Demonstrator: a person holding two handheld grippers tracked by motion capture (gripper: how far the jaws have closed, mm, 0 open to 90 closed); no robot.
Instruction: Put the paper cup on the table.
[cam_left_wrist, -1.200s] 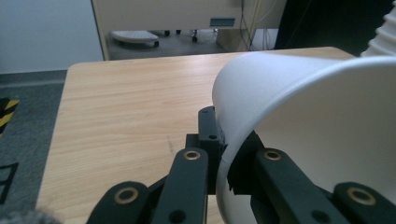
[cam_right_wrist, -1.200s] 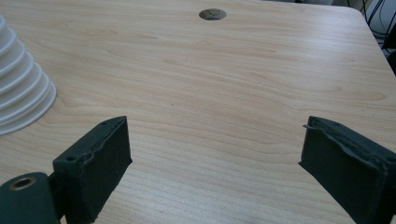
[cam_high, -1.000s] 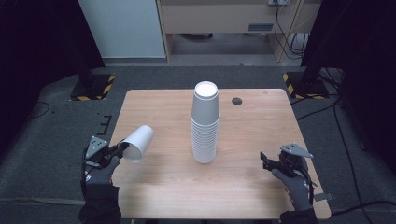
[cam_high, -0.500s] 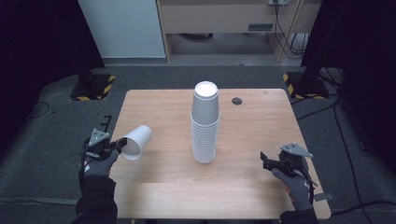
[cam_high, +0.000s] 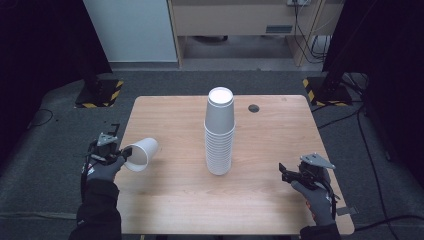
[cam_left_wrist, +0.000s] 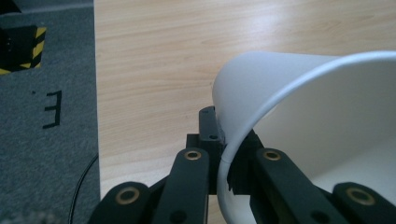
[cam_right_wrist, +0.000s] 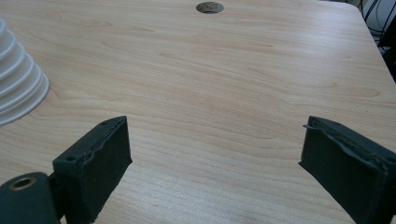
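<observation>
So here's where I'm at: the tall stack of white paper cups (cam_high: 219, 135) stands upside down around the middle of the table (cam_high: 280, 135), and one cup is peeled off. That loose paper cup (cam_high: 140, 154) is well to the left of the stack, near the table's left edge, lying tilted on its side with the mouth facing back toward me and the base pointing toward the stack.

My left gripper (cam_high: 116, 153) has it by the rim. In the left gripper view the fingers (cam_left_wrist: 191, 175) are clenched on the cup's lip (cam_left_wrist: 243, 135), one finger outside the wall and the other inside the mouth, pinching only the thin rolled edge. The cup body hangs out ahead of and to the right of the fingers. I can't tell if the cup's side is touching the table or just above it.

My right gripper (cam_high: 287, 172) sits well to the right of the stack, low near the table, fingers (cam_right_wrist: 95, 165) spread wide with nothing between them. From its view the bottom rims of the stack (cam_right_wrist: 18, 88) sit off to the left.

My read: one cup is pulled, nothing placed upright yet, and the whole rest of the stack remains to be dealt with. Early days.
</observation>
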